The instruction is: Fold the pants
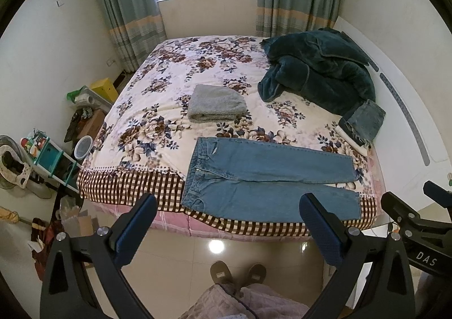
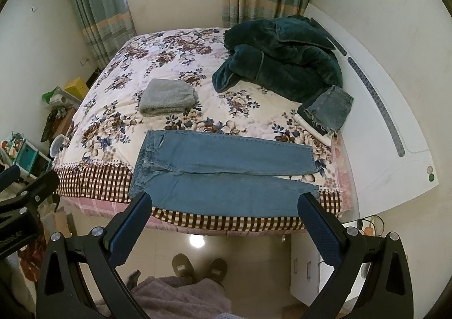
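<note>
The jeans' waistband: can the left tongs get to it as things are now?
Probably yes. The left tongs are open and hold nothing, and the waistband lies flat near the bed's edge, uncovered.

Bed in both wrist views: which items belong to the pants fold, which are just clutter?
Job:
- blue jeans, flat at bed edge
- left gripper, open
- right gripper, open

Lying about:
- folded grey towel
- dark green fleece robe
- folded denim stack
</note>
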